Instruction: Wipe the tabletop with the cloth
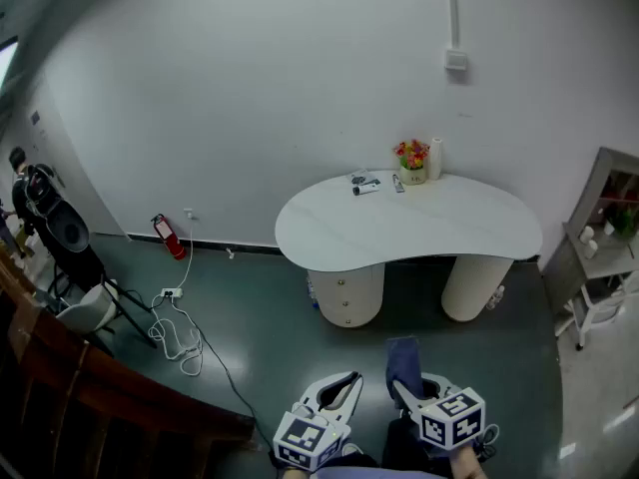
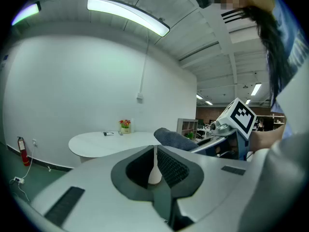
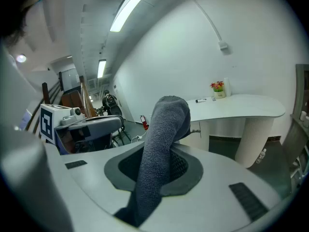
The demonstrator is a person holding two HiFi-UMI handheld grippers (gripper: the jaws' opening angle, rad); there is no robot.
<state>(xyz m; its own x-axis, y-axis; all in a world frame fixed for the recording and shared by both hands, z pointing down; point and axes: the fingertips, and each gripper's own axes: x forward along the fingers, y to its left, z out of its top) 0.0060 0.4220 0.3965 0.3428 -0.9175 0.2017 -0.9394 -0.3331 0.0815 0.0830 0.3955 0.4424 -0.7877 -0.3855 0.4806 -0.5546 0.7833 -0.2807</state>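
A dark grey knitted cloth [image 3: 164, 144] is clamped between the jaws of the right gripper [image 3: 161, 168]. It is seen to rise out of the jaws and to fold forward at its top. In the head view the same cloth [image 1: 403, 359] is shown poking out ahead of the right gripper [image 1: 407, 387], above the dark green floor [image 1: 260, 327]. The jaws of the left gripper [image 2: 155, 166] are pressed together. The left gripper [image 1: 337, 392] is held just beside the right one, on its left, and both are pointed forward.

Well ahead of both grippers, a white kidney-shaped tabletop [image 1: 419, 230] is carried on two white round pedestals [image 1: 347, 292]. The cloth is kept well apart from it and is not touching it. At the edge of the tabletop farthest from the grippers, against the white wall [image 1: 300, 88], a small pot of red and yellow flowers [image 1: 411, 158] is set, with a white upright cylinder [image 1: 434, 157] just beside it on the right. A few small dark objects [image 1: 364, 182] are laid to the left of the pot; they are too small to be identified.

Far off to the left of the left gripper, a red fire extinguisher [image 1: 168, 236] is stood at the foot of the wall, and a white power strip with a looped cable [image 1: 172, 293] is laid on the floor nearer the grippers. Off to the right of the right gripper, a grey shelf unit [image 1: 599, 257] is placed beside the tabletop
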